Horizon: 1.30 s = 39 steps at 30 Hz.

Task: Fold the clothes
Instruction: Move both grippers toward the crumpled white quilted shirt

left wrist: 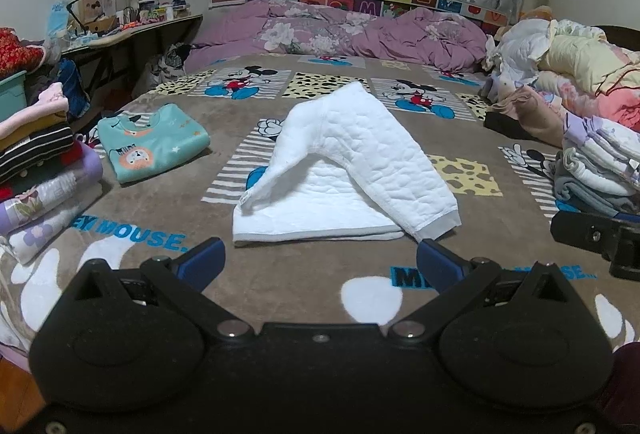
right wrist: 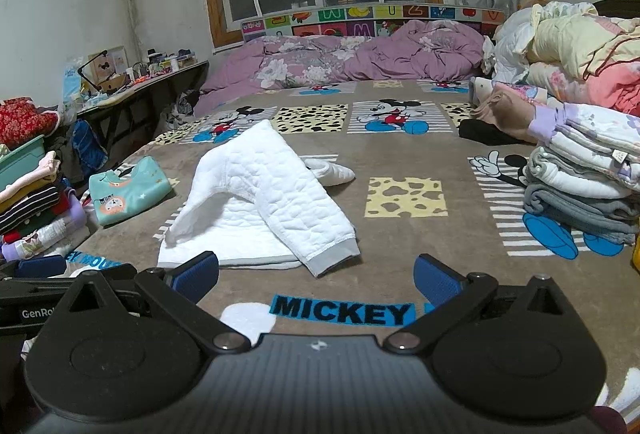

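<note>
Left wrist view: both grippers gape empty; white top (far sleeve seemingly tucked behind) half-folded.

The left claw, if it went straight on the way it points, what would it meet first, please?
Most likely the white top: its grey-hemmed near edge lies on the blanket just beyond the open left claw, and nothing else lies between. Depth is hard to judge through the fisheye.

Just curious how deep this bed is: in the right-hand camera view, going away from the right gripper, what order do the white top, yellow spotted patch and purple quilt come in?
1. White top, left.
2. Yellow spotted patch, middle.
3. Purple quilt, back.
</note>
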Tool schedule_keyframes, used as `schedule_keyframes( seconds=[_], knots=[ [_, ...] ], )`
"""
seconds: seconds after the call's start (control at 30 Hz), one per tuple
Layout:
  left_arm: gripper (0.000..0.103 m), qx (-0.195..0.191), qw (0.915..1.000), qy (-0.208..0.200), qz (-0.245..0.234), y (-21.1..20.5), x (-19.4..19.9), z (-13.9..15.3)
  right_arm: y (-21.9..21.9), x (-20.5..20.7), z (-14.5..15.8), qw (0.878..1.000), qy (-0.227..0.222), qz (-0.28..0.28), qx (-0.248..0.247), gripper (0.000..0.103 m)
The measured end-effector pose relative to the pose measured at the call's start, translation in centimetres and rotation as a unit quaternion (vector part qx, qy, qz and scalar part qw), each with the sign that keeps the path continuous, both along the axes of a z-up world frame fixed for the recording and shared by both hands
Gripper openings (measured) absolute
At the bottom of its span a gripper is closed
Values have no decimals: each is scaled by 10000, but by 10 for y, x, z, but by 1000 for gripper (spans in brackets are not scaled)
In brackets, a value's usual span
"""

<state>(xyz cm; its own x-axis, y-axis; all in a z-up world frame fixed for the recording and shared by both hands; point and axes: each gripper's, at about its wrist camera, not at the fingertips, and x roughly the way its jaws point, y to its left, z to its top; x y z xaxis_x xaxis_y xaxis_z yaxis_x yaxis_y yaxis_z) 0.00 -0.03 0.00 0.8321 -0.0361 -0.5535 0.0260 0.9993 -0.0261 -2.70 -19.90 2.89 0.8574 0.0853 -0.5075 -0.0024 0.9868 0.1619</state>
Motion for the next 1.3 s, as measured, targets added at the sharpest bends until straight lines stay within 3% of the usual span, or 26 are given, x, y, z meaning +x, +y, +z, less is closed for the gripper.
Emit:
schedule_keyframes(
  seconds=[0.9,1.3],
  knots=[
    [103,117,9999,69,-60,-11,12,-8,-7,10,-11,9998,-12,28,212,103],
    [103,161,9986,468,-184,-18,42,-29,-27,31,-35,9985,-66,62,542,103]
  ],
)
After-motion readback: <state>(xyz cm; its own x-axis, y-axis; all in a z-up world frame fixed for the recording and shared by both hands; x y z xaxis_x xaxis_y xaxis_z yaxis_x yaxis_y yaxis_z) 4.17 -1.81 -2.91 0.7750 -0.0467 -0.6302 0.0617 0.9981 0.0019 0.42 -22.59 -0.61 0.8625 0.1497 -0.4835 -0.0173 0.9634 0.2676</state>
